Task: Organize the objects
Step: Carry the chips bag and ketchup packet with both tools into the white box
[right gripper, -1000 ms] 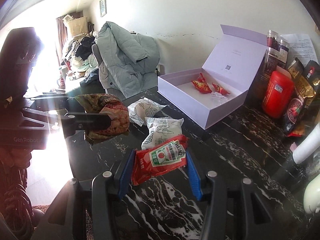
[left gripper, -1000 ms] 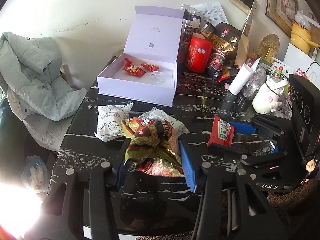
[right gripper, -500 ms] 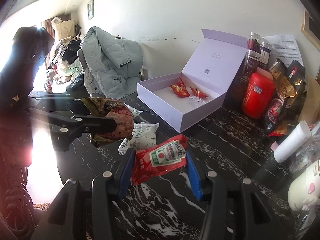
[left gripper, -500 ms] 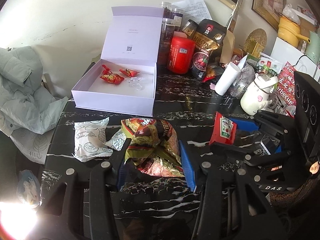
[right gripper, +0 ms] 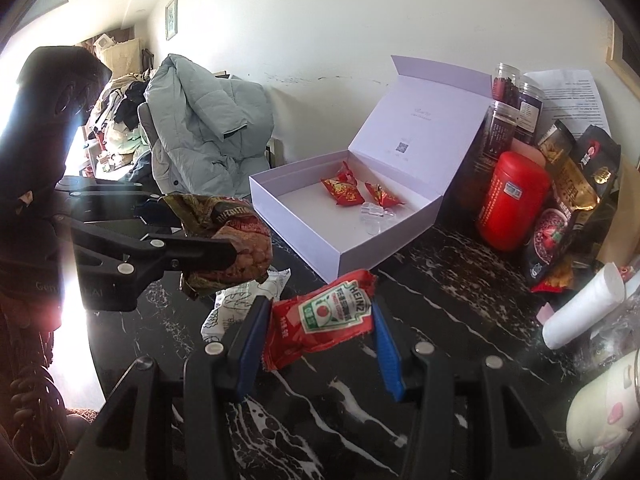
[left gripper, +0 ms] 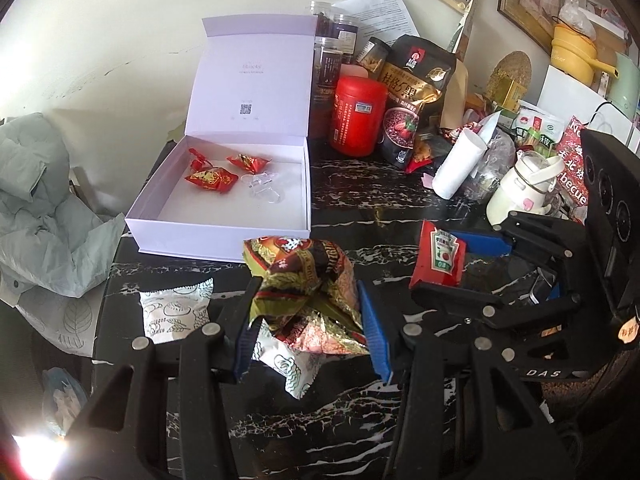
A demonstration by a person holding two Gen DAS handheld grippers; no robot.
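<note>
1. The ketchup packet (right gripper: 326, 318) was held clear of the worktop (right gripper: 440, 320) between the blue pads of the right claw (right gripper: 318, 334), which was closed on its two short ends; the crumpled snack bag (left gripper: 306, 284) was likewise pinched in the closed left claw (left gripper: 308, 320), both short of the open white box (left gripper: 224, 216).
2. The packet's long axis was seen running across the claw, pad to pad, its printed face upward and tilted slightly, the right end higher.
3. A slip was judged possible: the packet was soft and bowed between the pads, so a jolt might have let it drop.
4. The bag's loose foil might have snagged the box's front wall, or shifted the red sweets (left gripper: 212, 178) already inside.
5. The two claws were close together and might have collided over the box.
</note>
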